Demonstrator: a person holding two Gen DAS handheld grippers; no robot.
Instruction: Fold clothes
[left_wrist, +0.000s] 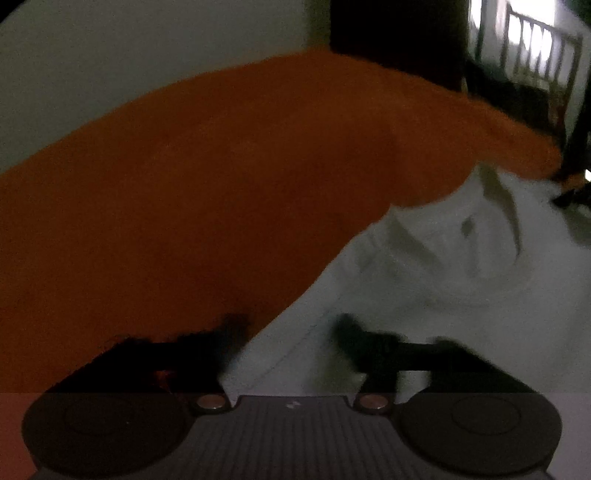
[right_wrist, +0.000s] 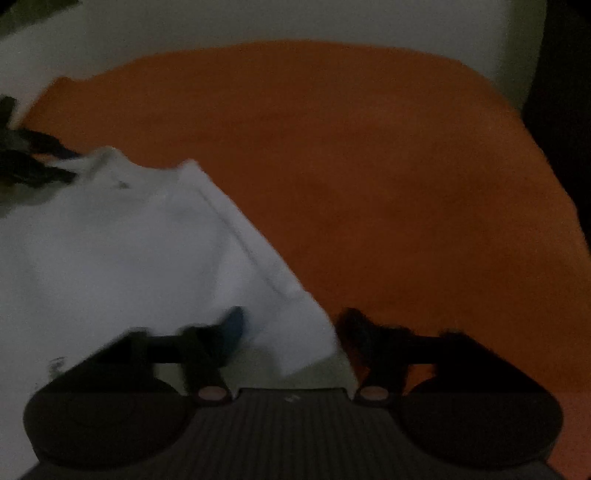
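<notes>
A white T-shirt (left_wrist: 461, 266) lies on an orange cloth-covered surface (left_wrist: 207, 192). My left gripper (left_wrist: 291, 332) is open, its fingers wide apart, with the shirt's hemmed edge lying between them. In the right wrist view the same shirt (right_wrist: 122, 251) fills the left side on the orange surface (right_wrist: 406, 177). My right gripper (right_wrist: 291, 325) is open too, its fingers straddling the shirt's hemmed edge. The other gripper shows dark at the far edge of each view, in the left wrist view (left_wrist: 576, 192) and in the right wrist view (right_wrist: 33, 162), by the shirt's collar end. Both views are dim and blurred.
A pale wall (left_wrist: 110, 55) stands behind the orange surface. A dark doorway or cabinet (left_wrist: 395, 33) and a bright window with railing (left_wrist: 532, 48) are at the back right. A dark vertical edge (right_wrist: 565, 110) borders the right wrist view.
</notes>
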